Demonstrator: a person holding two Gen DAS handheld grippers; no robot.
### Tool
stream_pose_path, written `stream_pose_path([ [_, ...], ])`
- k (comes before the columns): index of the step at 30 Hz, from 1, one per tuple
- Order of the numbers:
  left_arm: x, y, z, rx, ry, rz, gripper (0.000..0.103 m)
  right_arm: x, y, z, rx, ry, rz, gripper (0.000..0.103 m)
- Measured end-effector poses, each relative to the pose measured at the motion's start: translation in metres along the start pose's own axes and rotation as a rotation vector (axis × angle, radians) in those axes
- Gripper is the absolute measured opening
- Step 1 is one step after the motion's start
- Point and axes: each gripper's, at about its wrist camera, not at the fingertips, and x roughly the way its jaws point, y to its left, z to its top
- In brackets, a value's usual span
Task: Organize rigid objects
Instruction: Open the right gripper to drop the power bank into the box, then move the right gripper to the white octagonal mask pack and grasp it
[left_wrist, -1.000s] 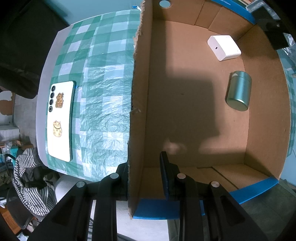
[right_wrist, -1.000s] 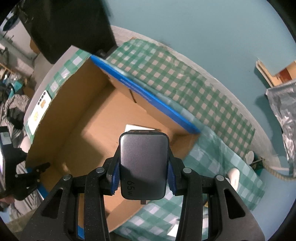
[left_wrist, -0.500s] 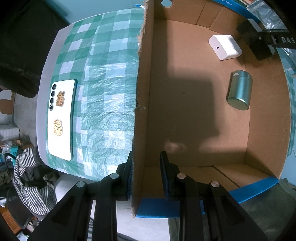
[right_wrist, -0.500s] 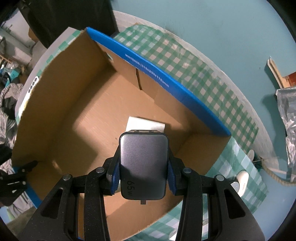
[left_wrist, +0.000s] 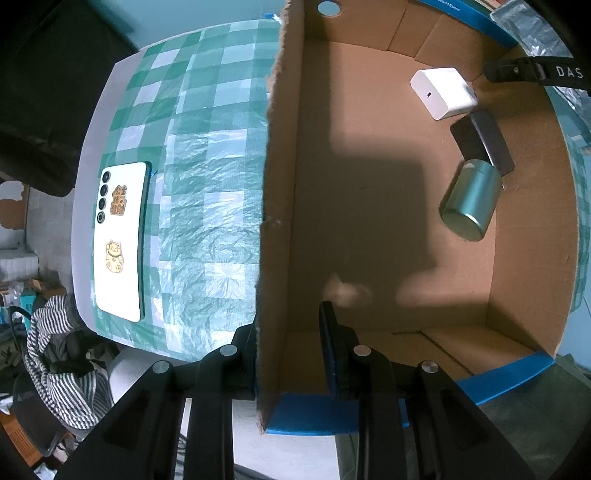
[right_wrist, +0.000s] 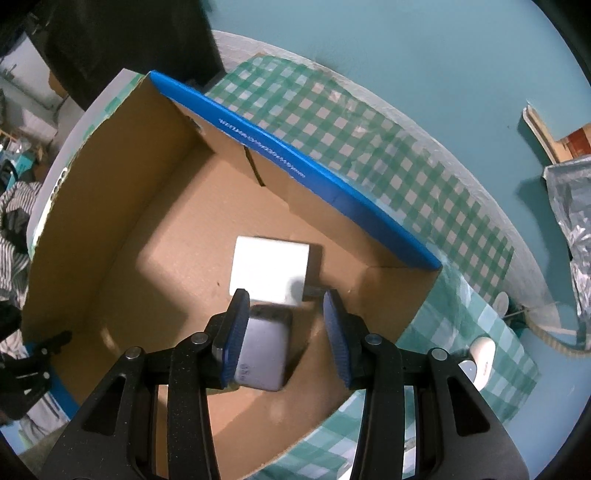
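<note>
An open cardboard box with blue rims stands on the green checked cloth. Inside lie a white adapter, a teal metal tin on its side and a dark grey power bank. My left gripper straddles the box's left wall, one finger on each side, holding it. My right gripper is open above the box; the grey power bank lies below its left finger, beside the white adapter.
A white phone with gold cat stickers lies on the cloth left of the box, near the table edge. Striped fabric hangs off the near-left. A small white object sits on the cloth right of the box.
My right gripper has moved over the box, opened and let go of the grey power bank, which now lies in the box. The left gripper still holds the wall.
</note>
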Motion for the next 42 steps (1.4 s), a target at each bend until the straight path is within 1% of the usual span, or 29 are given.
stream_pose_path([
  [1, 0.0, -0.001, 0.001, -0.001, 0.0, 0.001, 0.025, -0.002, 0.0, -0.001, 0.0, -0.006, 0.002, 0.043],
  [4, -0.001, -0.003, 0.002, -0.001, 0.002, -0.001, 0.025, -0.009, -0.001, -0.002, 0.0, -0.02, 0.003, 0.052],
  [9, -0.002, -0.005, 0.003, 0.002, 0.001, 0.003, 0.025, -0.026, -0.002, -0.006, 0.006, -0.05, 0.008, 0.053],
  [18, -0.002, -0.008, 0.001, 0.006, 0.002, 0.008, 0.025, -0.052, -0.02, -0.019, 0.057, -0.086, 0.009, 0.053],
  [31, -0.002, -0.016, 0.002, 0.016, 0.007, 0.015, 0.025, -0.073, -0.062, -0.067, 0.206, -0.092, -0.009, 0.054],
  [40, -0.003, -0.017, 0.004, 0.018, 0.008, 0.014, 0.025, -0.069, -0.097, -0.109, 0.366, -0.067, -0.007, 0.054],
  [42, -0.003, -0.018, 0.005, 0.019, 0.008, 0.014, 0.025, -0.066, -0.104, -0.121, 0.403, -0.06, -0.001, 0.057],
])
